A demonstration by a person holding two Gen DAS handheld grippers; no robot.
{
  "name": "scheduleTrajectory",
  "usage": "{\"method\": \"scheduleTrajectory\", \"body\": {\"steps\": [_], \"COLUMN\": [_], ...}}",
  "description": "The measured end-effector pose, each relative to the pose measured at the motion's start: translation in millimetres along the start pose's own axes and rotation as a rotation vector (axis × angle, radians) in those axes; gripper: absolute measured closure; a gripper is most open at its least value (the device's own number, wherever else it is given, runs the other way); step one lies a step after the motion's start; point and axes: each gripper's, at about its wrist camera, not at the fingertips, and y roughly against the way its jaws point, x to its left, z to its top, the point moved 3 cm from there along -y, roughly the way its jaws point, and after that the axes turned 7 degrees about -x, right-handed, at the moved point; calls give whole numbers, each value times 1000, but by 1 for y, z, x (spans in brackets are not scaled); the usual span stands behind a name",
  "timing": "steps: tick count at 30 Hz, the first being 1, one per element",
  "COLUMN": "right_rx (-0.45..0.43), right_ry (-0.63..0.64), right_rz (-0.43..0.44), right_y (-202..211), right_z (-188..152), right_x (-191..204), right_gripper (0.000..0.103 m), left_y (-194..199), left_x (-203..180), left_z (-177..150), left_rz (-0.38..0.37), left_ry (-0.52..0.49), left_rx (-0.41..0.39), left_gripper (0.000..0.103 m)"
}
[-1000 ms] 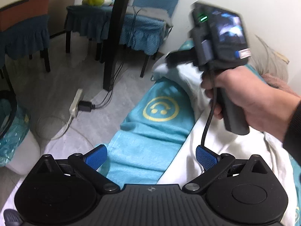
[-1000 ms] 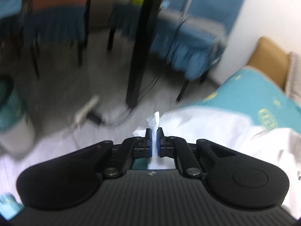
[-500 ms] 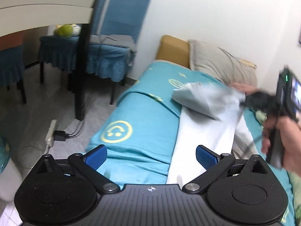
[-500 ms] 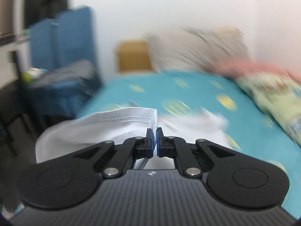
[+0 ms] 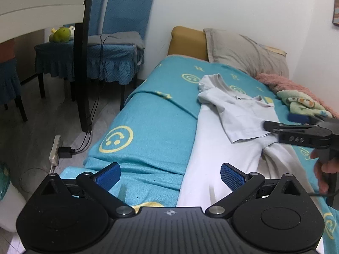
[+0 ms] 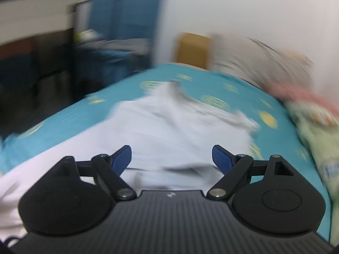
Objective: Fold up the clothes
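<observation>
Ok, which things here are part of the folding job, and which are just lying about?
Part of the job:
white shirt, one side folded over
left gripper, open
right gripper, jaws opening, nothing between them

Lying about:
grey pillow
pink blanket
green printed cloth
power strip
green plush toy

I could read almost nothing. Raised characters stood on the side of the right hand-held gripper (image 5: 296, 120), looking like "DAS", though I could not be sure. The bed's blanket (image 5: 148, 114) carried yellow smiley-face signs, no words.
</observation>
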Motion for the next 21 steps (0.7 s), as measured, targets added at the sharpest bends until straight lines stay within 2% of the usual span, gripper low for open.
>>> {"method": "scheduleTrajectory", "body": {"steps": [3,5,6,7,8,9,14,17,21], "right_rx": [54,120,145,164,183,174,8,-73,-76], "right_ry": [65,121,138,148,159,145,-22,-138,-317], "right_rz": [150,183,177,162,146,124,-6,-137,-348], "right_y": [-22,-39,-46,-51,-57,-59,-58,-67,-94], "right_z": [6,2,1,-1,-2,1,39,61,58], "right_x": [27,38,39,39,38,34,-13,-58,-120], "right_gripper": [22,34,43,63,76,96,98,98,98], "left_y": [-2,-2,-2,-2,-1,0,4,3,-2], "left_x": [2,2,2,1,2,2,-1,-2,-4], "left_z": [-1,-2,-3,-3,-4,-5,-6,-8,-12], "left_rz": [5,2,1,-1,-3,-7,-32,-40,-47], "left_ry": [2,0,-1,-2,-2,-1,-4,4,8], "left_rx": [5,9,10,12,14,17,4,-14,-13], "left_gripper": [1,1,1,1,1,1,1,1,1]}}
